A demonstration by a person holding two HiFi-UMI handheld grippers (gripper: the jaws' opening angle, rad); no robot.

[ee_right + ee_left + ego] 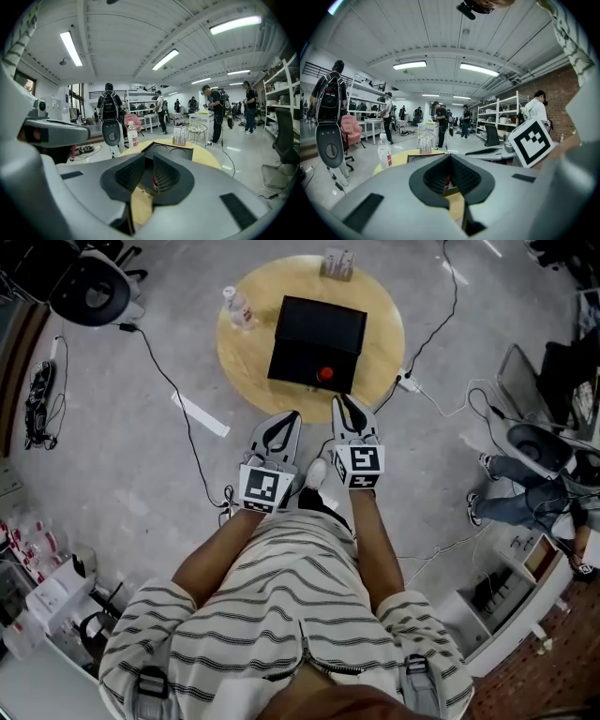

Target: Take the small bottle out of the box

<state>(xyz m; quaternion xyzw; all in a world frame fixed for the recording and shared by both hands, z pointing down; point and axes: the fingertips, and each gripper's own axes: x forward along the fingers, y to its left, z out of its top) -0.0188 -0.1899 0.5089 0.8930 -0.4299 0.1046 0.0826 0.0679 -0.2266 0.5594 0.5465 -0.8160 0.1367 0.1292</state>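
Note:
A black box (314, 334) stands on a round wooden table (244, 362). At the box's near edge sits the small bottle (324, 374) with a red cap. My left gripper (292, 416) hovers just short of the table's near rim, its jaws closed tip to tip with nothing in them. My right gripper (340, 401) is beside it, pointing at the bottle, its jaws a narrow slit apart and empty. In the right gripper view the red cap (155, 182) shows between the jaws, far ahead of the box (171, 151). The left gripper view shows a sliver of red (447, 180) too.
A clear water bottle (237, 307) stands on the table's left side, and a small rack (337, 263) at its far edge. Cables (178, 399) and a white strip (200, 414) lie on the floor. A chair (94, 287) stands at far left. People stand in the background.

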